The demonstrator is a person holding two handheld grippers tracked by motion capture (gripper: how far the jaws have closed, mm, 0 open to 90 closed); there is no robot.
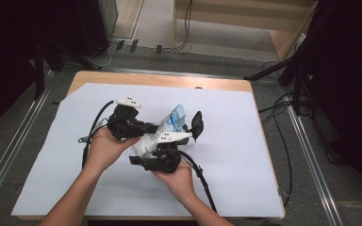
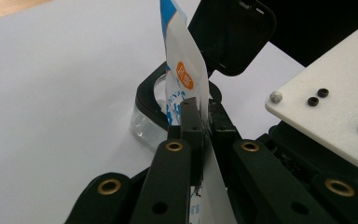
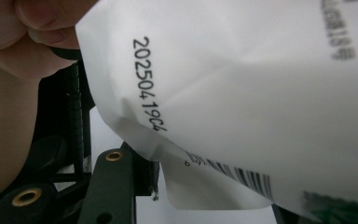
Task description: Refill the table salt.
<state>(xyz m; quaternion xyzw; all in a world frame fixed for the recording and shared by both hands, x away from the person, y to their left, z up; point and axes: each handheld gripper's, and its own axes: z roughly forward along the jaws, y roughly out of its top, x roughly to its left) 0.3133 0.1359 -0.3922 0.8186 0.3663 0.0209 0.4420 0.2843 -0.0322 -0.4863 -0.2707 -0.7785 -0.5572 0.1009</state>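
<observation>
A white packet with blue print is held above the table between both grippers. My left gripper comes in from the left and is shut on the packet's thin edge; in the left gripper view its fingertips pinch the film. My right gripper comes up from below with the packet's bulky white back, printed with a date code and barcode, lying between its jaws. One black finger touches the crumpled corner; the other is almost hidden.
A small clear box with a black rim and raised black lid stands just behind the packet. A white sheet covers the wooden table. Cables trail from both grippers toward the front edge.
</observation>
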